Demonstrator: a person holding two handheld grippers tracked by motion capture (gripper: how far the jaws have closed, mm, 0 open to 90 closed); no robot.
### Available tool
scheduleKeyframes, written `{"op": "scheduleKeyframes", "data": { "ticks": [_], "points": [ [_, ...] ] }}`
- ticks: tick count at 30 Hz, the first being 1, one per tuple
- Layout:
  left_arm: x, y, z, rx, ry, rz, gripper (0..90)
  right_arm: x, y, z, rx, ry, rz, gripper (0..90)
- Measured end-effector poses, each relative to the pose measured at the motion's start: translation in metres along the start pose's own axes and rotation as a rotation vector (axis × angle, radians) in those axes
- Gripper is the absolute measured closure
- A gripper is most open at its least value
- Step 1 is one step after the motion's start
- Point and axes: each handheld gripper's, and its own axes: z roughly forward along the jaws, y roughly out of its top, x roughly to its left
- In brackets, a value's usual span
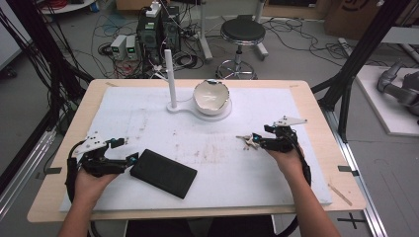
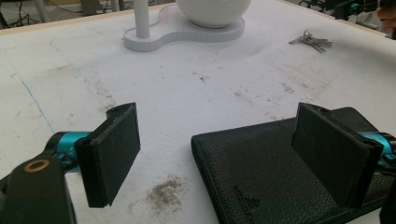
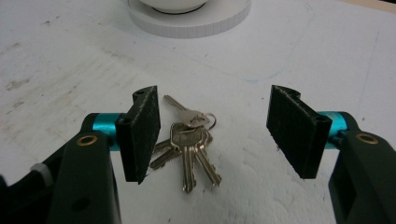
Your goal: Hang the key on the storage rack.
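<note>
A bunch of silver keys (image 3: 189,142) lies flat on the white mat, between the wide-apart jaws of my right gripper (image 3: 217,137); nothing touches them. In the high view the keys (image 1: 245,140) sit just left of the right gripper (image 1: 262,140). A black leather wallet (image 1: 163,173) lies flat at the mat's front left. My left gripper (image 1: 126,153) is open at the wallet's left end. In the left gripper view the wallet (image 2: 275,163) lies under the right jaw, the gripper (image 2: 219,149) open over its corner.
A white bowl (image 1: 211,97) rests on a white stand (image 1: 174,108) with an upright post (image 1: 170,76) at the back middle. The white mat (image 1: 212,163) covers a wooden table (image 1: 326,123). A stool (image 1: 242,34) and cables are on the floor beyond.
</note>
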Motion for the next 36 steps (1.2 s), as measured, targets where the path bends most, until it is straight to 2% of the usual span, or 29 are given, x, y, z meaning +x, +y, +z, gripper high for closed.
{"op": "scheduleKeyframes", "data": {
  "ticks": [3,4,5,8,14,18,19,20,21,22,23,25,27,29,36],
  "points": [
    [0.000,0.000,0.000,0.001,-0.001,0.004,15.4,-0.001,0.003,0.008,0.024,0.000,0.027,35.4],
    [0.000,0.000,0.000,0.003,-0.001,0.004,15.5,0.000,0.005,0.014,0.052,-0.023,0.049,36.1],
    [0.000,0.000,0.000,0.003,-0.001,0.004,15.5,0.002,0.006,0.016,0.062,-0.025,0.057,36.1],
    [0.001,0.000,0.001,0.006,0.000,0.006,15.5,0.008,0.010,0.021,0.067,-0.051,0.055,37.7],
    [0.000,0.001,-0.002,0.003,0.005,0.006,15.5,0.015,0.014,0.032,0.077,-0.107,0.105,41.4],
    [0.000,0.000,-0.002,0.002,0.004,0.004,15.5,0.016,0.009,0.042,0.131,-0.126,0.163,48.7],
    [0.000,0.000,-0.002,0.002,0.004,0.004,15.5,0.016,0.009,0.042,0.131,-0.126,0.163,48.7],
    [0.001,0.000,-0.002,0.003,0.003,0.005,15.5,0.015,0.007,0.045,0.144,-0.119,0.177,52.0],
    [0.001,0.000,-0.002,0.004,0.004,0.005,15.5,0.016,0.006,0.047,0.167,-0.113,0.193,62.4],
    [0.001,0.000,-0.002,0.004,0.004,0.004,15.5,0.016,0.006,0.047,0.167,-0.113,0.193,62.4],
    [0.001,0.000,-0.002,0.005,0.004,0.004,15.5,0.016,0.006,0.047,0.168,-0.116,0.196,66.2],
    [0.001,0.000,-0.002,0.004,0.003,0.006,15.6,0.018,0.006,0.045,0.170,-0.113,0.186,78.5],
    [0.001,0.000,-0.002,0.003,0.001,0.006,15.5,0.019,0.006,0.044,0.176,-0.103,0.188,80.8],
    [0.001,0.000,-0.001,0.005,0.002,0.009,15.5,0.019,0.006,0.042,0.182,-0.094,0.182,88.1],
    [-0.001,0.001,-0.002,0.007,0.001,0.020,15.5,0.017,0.004,0.039,0.170,-0.104,0.180,89.4]
  ]
}}
